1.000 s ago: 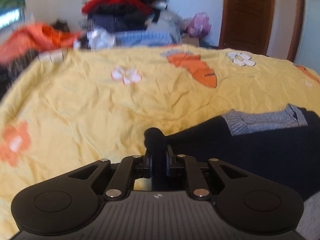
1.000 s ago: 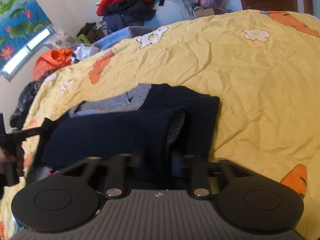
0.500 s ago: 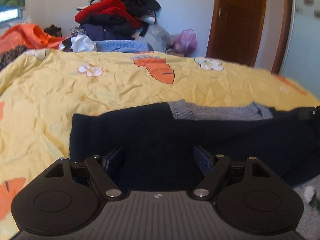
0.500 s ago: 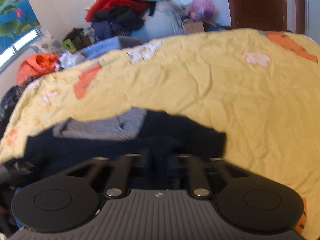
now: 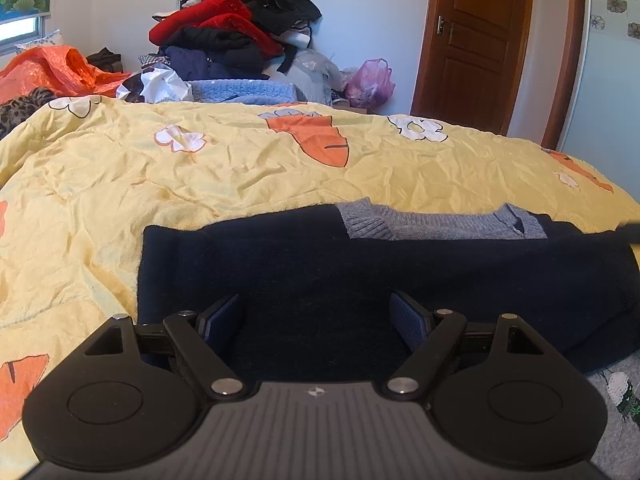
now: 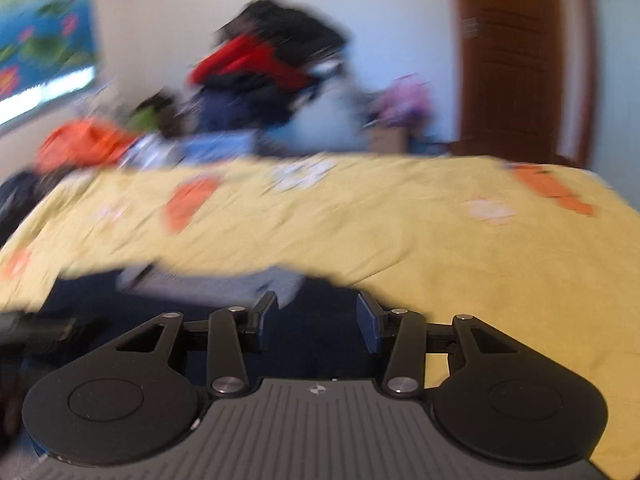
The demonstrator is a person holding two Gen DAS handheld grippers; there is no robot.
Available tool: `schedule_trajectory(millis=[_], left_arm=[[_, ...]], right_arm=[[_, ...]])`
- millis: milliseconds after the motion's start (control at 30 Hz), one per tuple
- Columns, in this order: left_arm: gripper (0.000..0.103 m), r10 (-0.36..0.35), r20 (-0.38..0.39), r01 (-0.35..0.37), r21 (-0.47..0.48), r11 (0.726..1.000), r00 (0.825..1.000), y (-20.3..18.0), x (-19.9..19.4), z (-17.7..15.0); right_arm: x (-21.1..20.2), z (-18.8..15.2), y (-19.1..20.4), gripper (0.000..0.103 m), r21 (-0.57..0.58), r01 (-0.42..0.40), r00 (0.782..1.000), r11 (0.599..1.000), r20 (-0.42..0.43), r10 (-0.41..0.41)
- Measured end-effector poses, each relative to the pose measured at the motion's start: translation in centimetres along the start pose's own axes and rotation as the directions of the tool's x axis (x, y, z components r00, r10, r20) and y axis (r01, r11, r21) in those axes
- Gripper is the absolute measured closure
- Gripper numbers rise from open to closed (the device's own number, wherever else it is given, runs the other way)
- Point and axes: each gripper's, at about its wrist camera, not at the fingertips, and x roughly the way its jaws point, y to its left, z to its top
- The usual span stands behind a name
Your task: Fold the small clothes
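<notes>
My left tool [image 5: 316,322] stands wide open, its jaws having just spread, nothing pinched. The folded navy knit sweater with a grey ribbed collar [image 5: 360,264] lies on the yellow carrot-print bed cover [image 5: 240,176] directly under and ahead of it, long axis running left to right. My right tool [image 6: 316,320] has just been opening too, half apart over the sweater's right end, in a blurred view. No containers here.
</notes>
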Motion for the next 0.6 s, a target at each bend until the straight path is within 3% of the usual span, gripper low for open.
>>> schedule_trajectory(millis=[67, 100, 167, 233, 367, 400, 500, 600], left_arm=[[0.021, 0.002, 0.001, -0.002, 0.002, 1.0, 1.0, 0.0, 0.0, 0.0], [0.021, 0.002, 0.003, -0.002, 0.001, 1.0, 1.0, 0.0, -0.1, 0.0], [0.021, -0.001, 0.009, 0.001, -0.007, 1.0, 1.0, 0.1, -0.1, -0.1], [0.021, 0.001, 0.016, -0.001, -0.014, 1.0, 1.0, 0.1, -0.2, -0.2], [0.021, 0.157, 0.068, -0.156, -0.027, 0.987, 0.985, -0.8, -3.0, -1.0], [0.021, 0.153, 0.068, -0.15, -0.048, 0.987, 0.986, -0.9, -4.5, -1.5], [0.015, 0.032, 0.072, -0.023, -0.119, 0.993, 0.997, -0.8, -9.7, -4.4], [0.012, 0.048, 0.032, -0.046, -0.057, 0.997, 0.998, -0.7, -13.0, -8.4]], right_arm=[[2.4, -1.3, 0.2, 0.058, -0.03, 0.024, 0.996, 0.999, -0.085, -0.026], [3.1, -1.9, 0.0, 0.057, -0.048, 0.036, 0.996, 0.998, -0.082, -0.04], [2.8, -3.7, 0.2, 0.053, -0.114, 0.043, 0.999, 0.993, 0.015, -0.041], [2.8, -4.0, 0.6, 0.051, -0.126, 0.056, 0.998, 0.99, 0.039, -0.051], [2.5, -3.8, 0.4, 0.049, -0.114, 0.051, 0.998, 0.992, 0.037, -0.047], [2.5, -3.8, 0.4, 0.049, -0.111, 0.05, 0.998, 0.993, 0.038, -0.046], [2.6, -3.8, 0.5, 0.047, -0.112, 0.06, 0.998, 0.992, 0.039, -0.056], [2.5, -3.8, 0.6, 0.031, -0.109, 0.096, 0.995, 0.989, 0.044, -0.092]])
